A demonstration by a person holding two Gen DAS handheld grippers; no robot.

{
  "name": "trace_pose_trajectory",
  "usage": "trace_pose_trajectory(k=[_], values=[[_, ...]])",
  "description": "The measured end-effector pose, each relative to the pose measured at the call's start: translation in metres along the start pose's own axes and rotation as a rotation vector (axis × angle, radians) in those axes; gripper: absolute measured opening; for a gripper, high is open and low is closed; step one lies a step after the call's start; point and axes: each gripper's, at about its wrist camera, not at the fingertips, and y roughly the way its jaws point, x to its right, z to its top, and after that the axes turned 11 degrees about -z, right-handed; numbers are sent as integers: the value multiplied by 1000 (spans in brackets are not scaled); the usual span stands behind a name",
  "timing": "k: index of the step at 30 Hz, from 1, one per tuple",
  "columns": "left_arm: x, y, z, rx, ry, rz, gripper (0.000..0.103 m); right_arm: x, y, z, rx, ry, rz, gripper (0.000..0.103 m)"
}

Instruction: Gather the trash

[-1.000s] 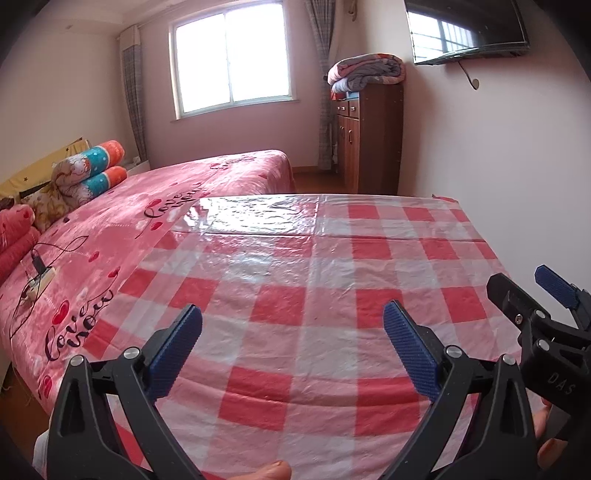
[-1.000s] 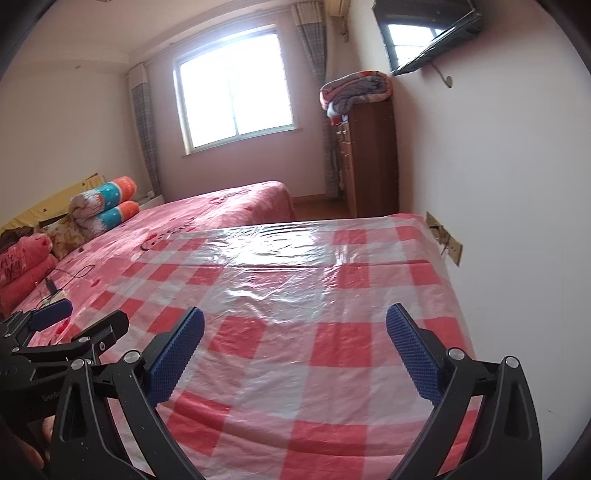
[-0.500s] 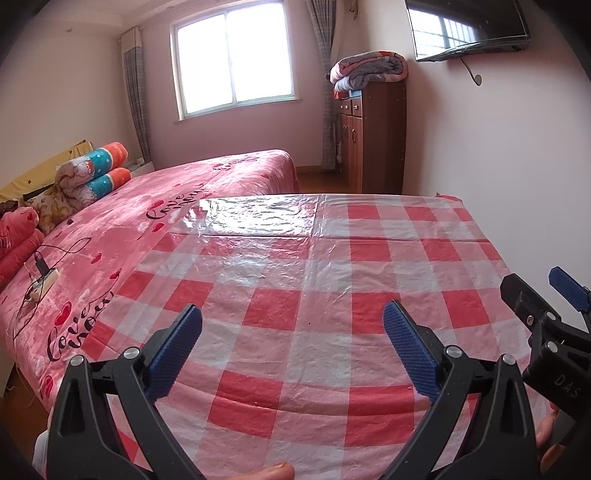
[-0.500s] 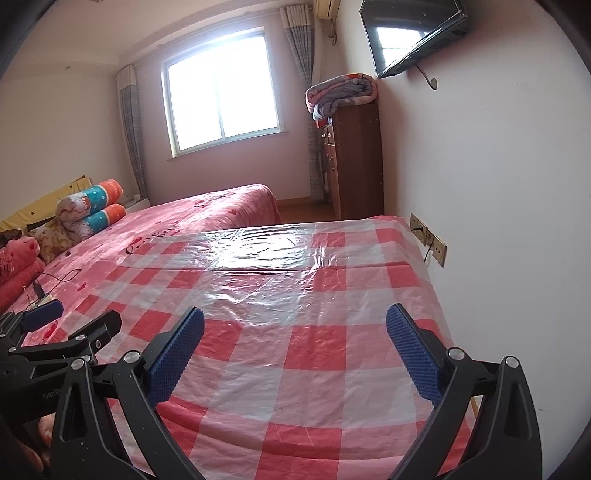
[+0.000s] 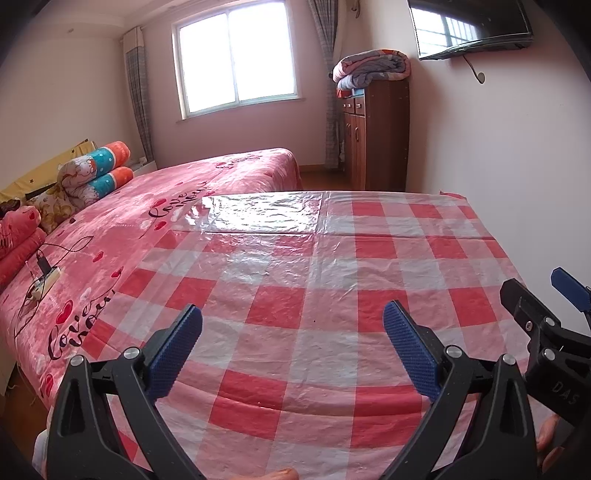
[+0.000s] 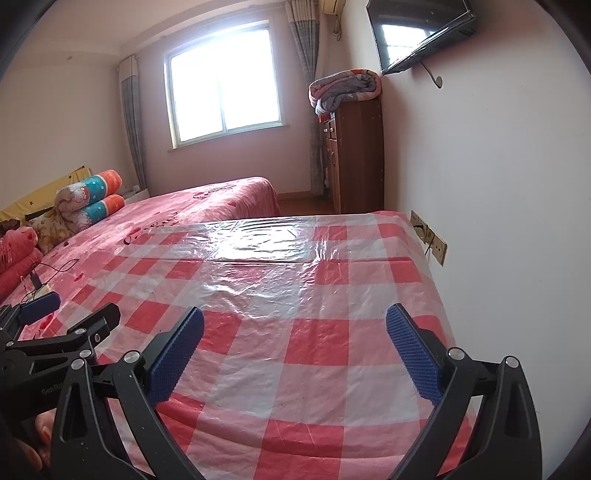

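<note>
Both the left hand-held gripper (image 5: pixel 291 341) and the right hand-held gripper (image 6: pixel 294 341) are held wide and empty over the checked plastic cloth (image 5: pixel 332 273) on the bench, where no trash is seen, so neither side can be judged nearer.

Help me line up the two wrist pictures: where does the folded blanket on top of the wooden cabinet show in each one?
Left wrist view: the folded blanket lies upper right of centre, on the wooden cabinet, left of the wall television.
Right wrist view: the blanket sits upper right of centre, on the cabinet.
Shared landmark: the window, left of the blanket in both.
</note>
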Motion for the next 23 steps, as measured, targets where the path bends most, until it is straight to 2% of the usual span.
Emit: trace_pose_trajectory(k=[8, 12, 18, 22, 23], values=[[-3, 8, -4, -6, 4, -5, 99, -6, 5, -2, -13, -21, 0, 98], [-4, 21, -7, -34, 16, -5, 99, -9, 13, -3, -58, -27, 4, 98], [-16, 52, -13, -142, -37, 5, 99, -15, 29, -6, -139, -36, -10, 98], [-24, 70, -17, -190, -69, 8, 99, -22, 46, -11, -237, -44, 0, 98], [-25, 77, -18, -225, -79, 6, 99, -24, 50, -14, -259, -49, 1, 98]])
